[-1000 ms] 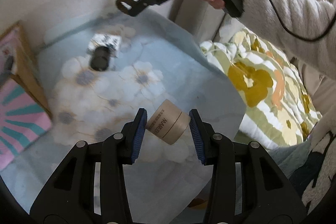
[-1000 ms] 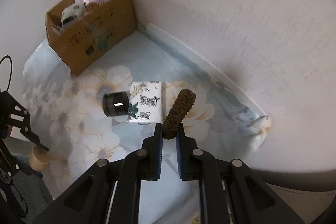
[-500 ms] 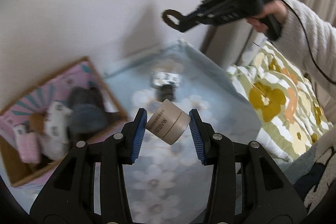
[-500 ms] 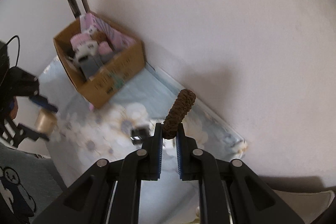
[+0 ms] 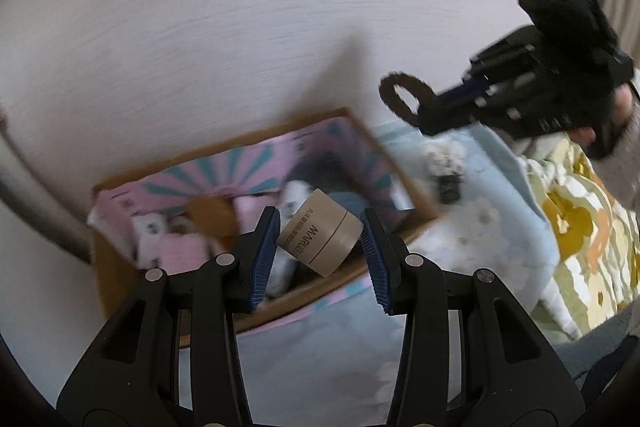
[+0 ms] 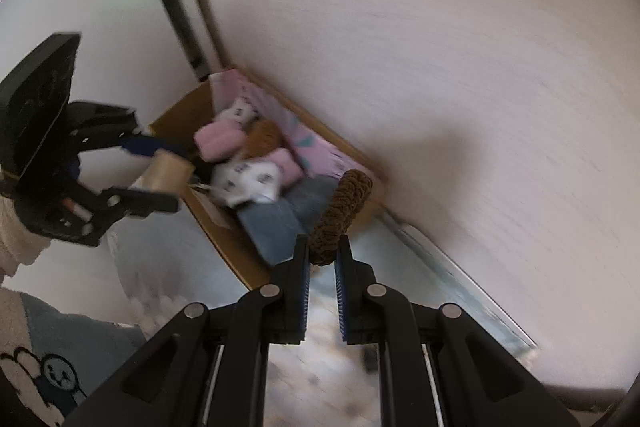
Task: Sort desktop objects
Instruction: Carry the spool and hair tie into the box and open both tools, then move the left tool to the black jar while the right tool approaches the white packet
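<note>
Left wrist: jar (image 5: pixel 318 231) reads, seemingly, "MARUB".

**Jar and hair tie held above the box**

A beige cylindrical jar (image 5: pixel 318 241), printed "MARUBI" on its side and ringed by a dark seam, sits tilted between the blue pads of the left gripper (image 5: pixel 320 251), above the near edge of the cardboard box (image 5: pixel 404 171). A brown braided hair tie (image 6: pixel 340 211), looped and standing upright, is pinched at its lower end by the right gripper (image 6: pixel 322 259), over the box's right end. The box holds pink, white, brown and grey-blue items.
</note>
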`<state>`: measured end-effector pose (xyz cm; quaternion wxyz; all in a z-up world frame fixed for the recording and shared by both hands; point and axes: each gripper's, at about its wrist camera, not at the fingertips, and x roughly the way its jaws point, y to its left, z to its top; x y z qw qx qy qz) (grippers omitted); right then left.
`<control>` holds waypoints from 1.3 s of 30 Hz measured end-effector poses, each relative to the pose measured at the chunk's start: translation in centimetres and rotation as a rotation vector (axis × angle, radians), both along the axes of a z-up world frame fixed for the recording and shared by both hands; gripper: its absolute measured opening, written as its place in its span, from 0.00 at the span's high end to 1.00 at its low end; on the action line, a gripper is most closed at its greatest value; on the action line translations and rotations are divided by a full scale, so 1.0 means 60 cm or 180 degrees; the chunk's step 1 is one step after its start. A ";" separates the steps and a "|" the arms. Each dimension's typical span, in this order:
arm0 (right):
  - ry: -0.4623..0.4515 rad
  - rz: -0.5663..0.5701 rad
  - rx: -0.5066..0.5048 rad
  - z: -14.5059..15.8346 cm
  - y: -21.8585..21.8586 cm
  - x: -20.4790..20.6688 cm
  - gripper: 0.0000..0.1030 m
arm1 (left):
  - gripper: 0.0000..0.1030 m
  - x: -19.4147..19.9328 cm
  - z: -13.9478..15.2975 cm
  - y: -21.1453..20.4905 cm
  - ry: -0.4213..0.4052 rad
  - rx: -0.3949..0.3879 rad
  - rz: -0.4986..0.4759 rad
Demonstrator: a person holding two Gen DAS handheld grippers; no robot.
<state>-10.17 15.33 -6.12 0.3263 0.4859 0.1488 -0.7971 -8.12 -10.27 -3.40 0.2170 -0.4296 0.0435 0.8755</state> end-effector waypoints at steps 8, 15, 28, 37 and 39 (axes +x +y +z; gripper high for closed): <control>-0.0114 0.0306 -0.0131 -0.027 -0.137 -0.025 0.89 | 0.63 -0.018 -0.025 -0.079 -0.0077 -0.0013 0.0195; -0.0172 0.0336 -0.0099 -0.064 -0.208 -0.051 0.89 | 0.63 -0.037 -0.055 -0.120 -0.0168 -0.0012 0.0264; -0.0273 0.0254 -0.0082 -0.086 -0.229 -0.077 0.70 | 0.00 -0.047 -0.059 -0.151 -0.0109 -0.0053 0.0494; -0.0083 -0.0228 -0.0367 -0.052 -0.146 -0.061 0.38 | 0.00 -0.020 -0.029 -0.169 -0.0009 0.0089 0.0666; -0.0044 -0.0307 -0.0385 -0.042 -0.126 -0.054 0.38 | 0.00 -0.017 -0.021 -0.170 0.0005 0.0085 0.0692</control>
